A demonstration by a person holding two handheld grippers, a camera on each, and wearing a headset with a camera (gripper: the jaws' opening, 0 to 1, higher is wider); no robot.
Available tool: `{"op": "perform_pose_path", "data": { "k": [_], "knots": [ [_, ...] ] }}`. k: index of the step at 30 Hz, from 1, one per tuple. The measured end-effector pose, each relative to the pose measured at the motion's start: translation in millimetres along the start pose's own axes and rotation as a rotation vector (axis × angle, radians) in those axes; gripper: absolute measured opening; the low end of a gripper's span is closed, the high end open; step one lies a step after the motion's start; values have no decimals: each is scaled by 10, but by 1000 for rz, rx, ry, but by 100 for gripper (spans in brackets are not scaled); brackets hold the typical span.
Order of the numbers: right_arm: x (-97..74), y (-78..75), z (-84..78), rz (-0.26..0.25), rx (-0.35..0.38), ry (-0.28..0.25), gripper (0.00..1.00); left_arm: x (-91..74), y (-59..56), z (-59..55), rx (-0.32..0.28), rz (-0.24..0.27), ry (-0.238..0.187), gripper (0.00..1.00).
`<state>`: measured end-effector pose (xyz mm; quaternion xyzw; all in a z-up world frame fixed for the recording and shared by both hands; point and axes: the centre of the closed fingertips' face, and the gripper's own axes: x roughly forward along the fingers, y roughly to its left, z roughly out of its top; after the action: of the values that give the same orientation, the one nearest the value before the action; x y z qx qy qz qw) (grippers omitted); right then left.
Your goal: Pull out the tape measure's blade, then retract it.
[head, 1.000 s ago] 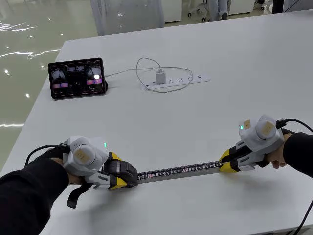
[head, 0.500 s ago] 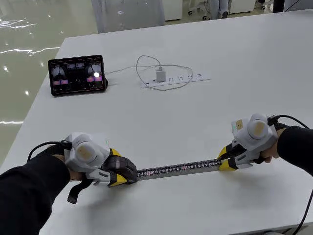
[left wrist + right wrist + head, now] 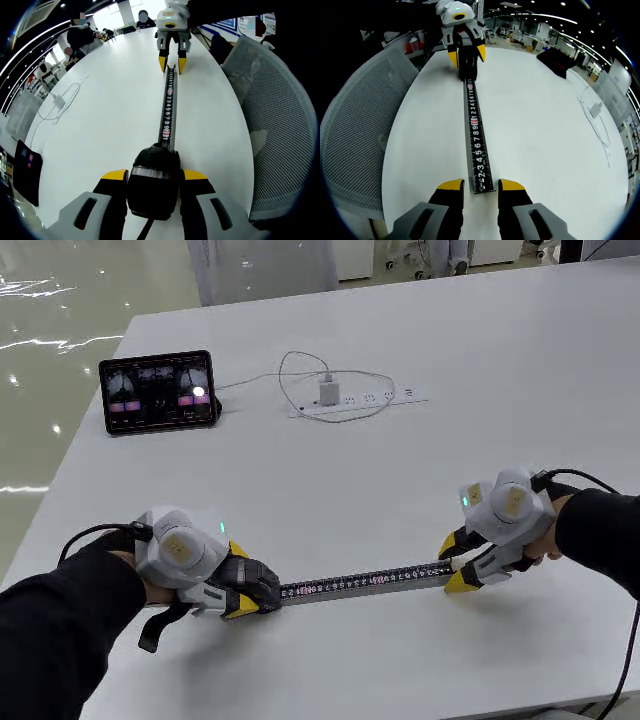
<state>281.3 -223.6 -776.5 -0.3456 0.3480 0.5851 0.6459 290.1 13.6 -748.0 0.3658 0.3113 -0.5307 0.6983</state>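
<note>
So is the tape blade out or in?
Out: the blade lies stretched from the case in the left gripper to the right gripper.

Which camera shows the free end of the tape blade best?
The right gripper view: the blade's end lies close up between the parted jaws of the right gripper, numerals readable. The left gripper view shows it small and far off, beyond the tape measure case. The head view shows it from above, digits too small to read.

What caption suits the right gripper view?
Right gripper open around the tip of the extended blade; left gripper holds the tape measure case beyond.
</note>
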Motion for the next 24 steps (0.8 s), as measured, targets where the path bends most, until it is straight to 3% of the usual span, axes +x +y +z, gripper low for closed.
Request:
{"op": "perform_pose_path", "data": {
  "k": [5,15,20,24],
  "knots": [
    [11,19,-7,11,-18,13,25,1,-20,-4,10,-13,9,39],
    [-45,20,-87,10,20,37,34,-41,-23,-2,8,-34,9,43],
    [-72,-5,-162,-9,44,70,38,-56,-24,-9,-8,-35,12,54],
    [-87,-17,-163,-20,80,64,42,-62,-3,-7,-19,-19,9,58]
  ]
}}
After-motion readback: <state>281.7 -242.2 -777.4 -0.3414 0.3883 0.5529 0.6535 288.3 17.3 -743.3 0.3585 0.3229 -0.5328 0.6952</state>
